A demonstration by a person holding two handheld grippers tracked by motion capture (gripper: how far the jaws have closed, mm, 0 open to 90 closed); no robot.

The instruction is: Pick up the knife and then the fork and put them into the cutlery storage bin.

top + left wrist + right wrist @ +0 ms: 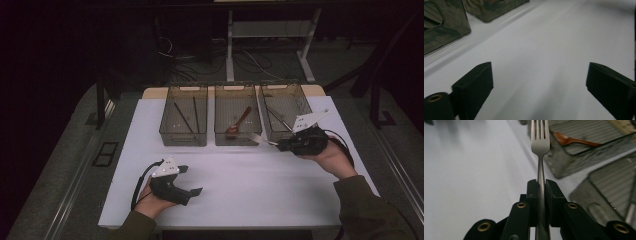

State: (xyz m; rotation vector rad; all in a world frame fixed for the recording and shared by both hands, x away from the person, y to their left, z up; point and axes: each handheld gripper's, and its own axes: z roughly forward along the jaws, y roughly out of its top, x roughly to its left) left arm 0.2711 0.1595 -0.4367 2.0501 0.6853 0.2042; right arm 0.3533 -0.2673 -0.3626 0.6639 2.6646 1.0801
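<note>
Two claws working | right claw [541, 185] clamping a fork [539, 140] by its handle, holding it above the tabletop [240, 180] just before the right bin [285, 107] | left claw [539, 85] hovering wide, nothing between its jaws, over bare tabletop

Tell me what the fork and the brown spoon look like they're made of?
The fork looks like metal, probably steel: silvery grey, smooth, with a soft shine on its tines. It is clamped in the right gripper. The spoon in the middle bin looks like wood, or maybe brown plastic: reddish-brown and glossy. The pictures are too dim to be sure.
</note>
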